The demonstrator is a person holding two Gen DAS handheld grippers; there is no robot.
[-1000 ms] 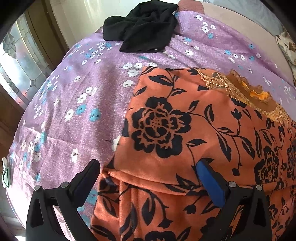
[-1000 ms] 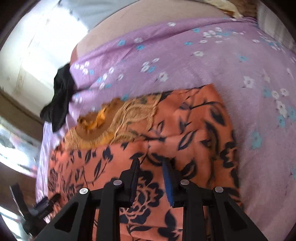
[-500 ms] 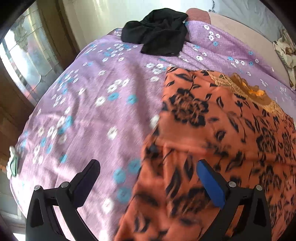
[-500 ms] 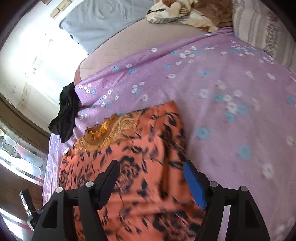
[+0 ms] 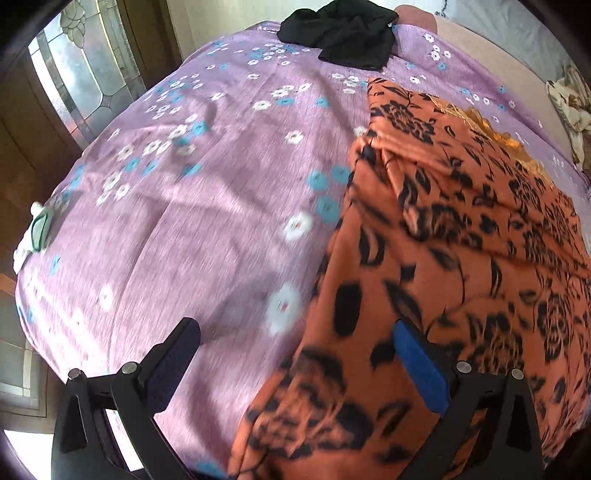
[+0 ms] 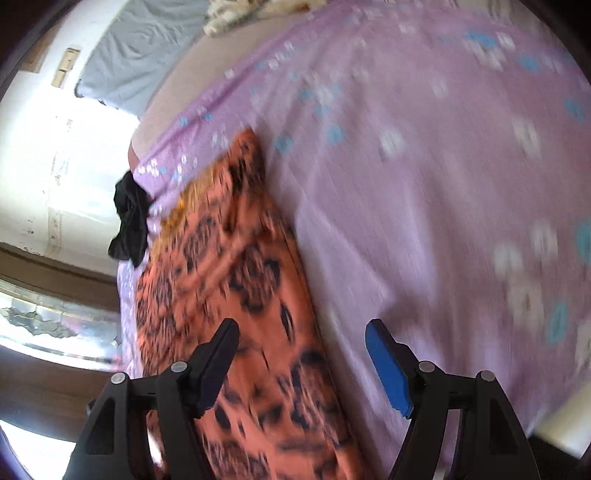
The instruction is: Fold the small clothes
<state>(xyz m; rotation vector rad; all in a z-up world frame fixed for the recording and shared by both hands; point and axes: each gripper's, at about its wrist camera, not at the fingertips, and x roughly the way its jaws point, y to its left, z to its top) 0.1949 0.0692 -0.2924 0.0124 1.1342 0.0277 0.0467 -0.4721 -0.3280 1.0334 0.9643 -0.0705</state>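
An orange garment with black flowers (image 5: 461, 258) lies flat on the purple flowered bedsheet (image 5: 192, 206), with a gold embroidered neckline (image 5: 491, 129) at its far end. My left gripper (image 5: 295, 365) is open and empty above the garment's near left edge. In the right wrist view the same garment (image 6: 229, 280) runs down the left of the frame. My right gripper (image 6: 301, 365) is open and empty above the garment's right edge, with the sheet (image 6: 424, 206) beyond. Both views are motion-blurred.
A black garment (image 5: 343, 33) lies crumpled at the far end of the bed; it also shows in the right wrist view (image 6: 129, 221). A stained-glass door (image 5: 70, 74) stands left of the bed. Pillows and a patterned blanket (image 5: 572, 107) lie at the right.
My right gripper opened and let go of the orange garment. Both grippers pulled back toward the near end of the garment, which now lies folded narrower.
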